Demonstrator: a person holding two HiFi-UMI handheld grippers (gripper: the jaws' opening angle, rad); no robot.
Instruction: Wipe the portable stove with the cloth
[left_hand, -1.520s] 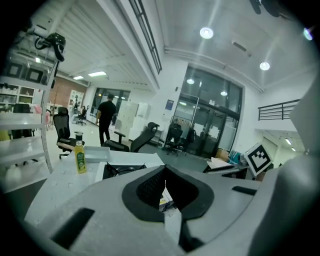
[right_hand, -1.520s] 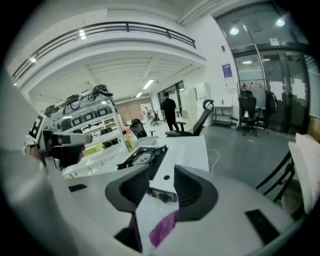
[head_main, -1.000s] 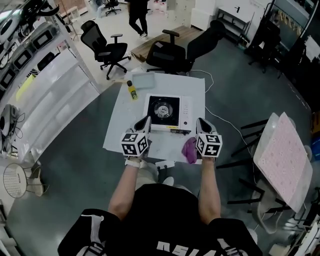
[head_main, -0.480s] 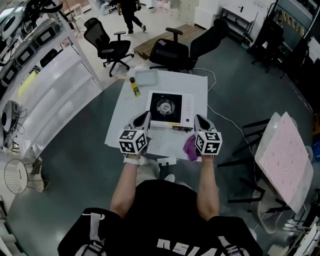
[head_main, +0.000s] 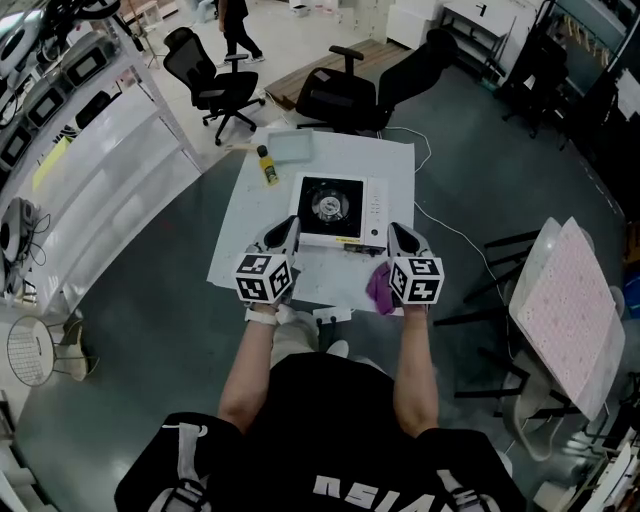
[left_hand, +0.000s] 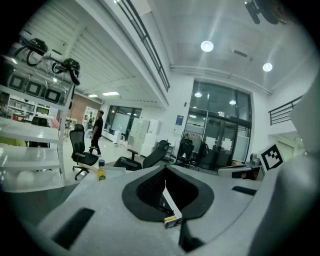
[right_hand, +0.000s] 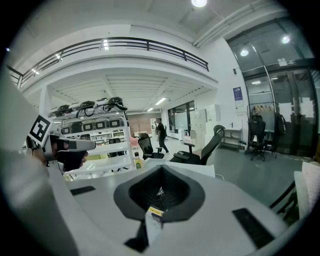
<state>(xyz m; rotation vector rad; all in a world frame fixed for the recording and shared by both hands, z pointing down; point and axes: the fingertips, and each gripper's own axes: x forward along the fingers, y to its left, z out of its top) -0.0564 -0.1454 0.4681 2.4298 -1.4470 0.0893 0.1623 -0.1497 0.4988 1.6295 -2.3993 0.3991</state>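
The portable stove (head_main: 338, 210), white with a black burner top, sits in the middle of the white table (head_main: 245, 235). A purple cloth (head_main: 379, 286) lies bunched near the table's front edge, just left of my right gripper (head_main: 400, 237). That gripper hovers at the stove's front right corner with its jaws shut and nothing between them. My left gripper (head_main: 285, 233) hovers at the stove's front left corner, jaws closed together and empty. In both gripper views only the stove's edge shows through the hole between the jaws; the cloth is hidden there.
A yellow bottle (head_main: 266, 167) and a clear tray (head_main: 290, 147) stand at the table's far left. Black office chairs (head_main: 350, 95) crowd the far side. White shelving (head_main: 90, 190) runs along the left, a pink padded board (head_main: 565, 300) on the right. A person (head_main: 235, 25) walks far back.
Both grippers stay at the stove's front corners. The person at the back has walked to the left, and the head view has shifted slightly.
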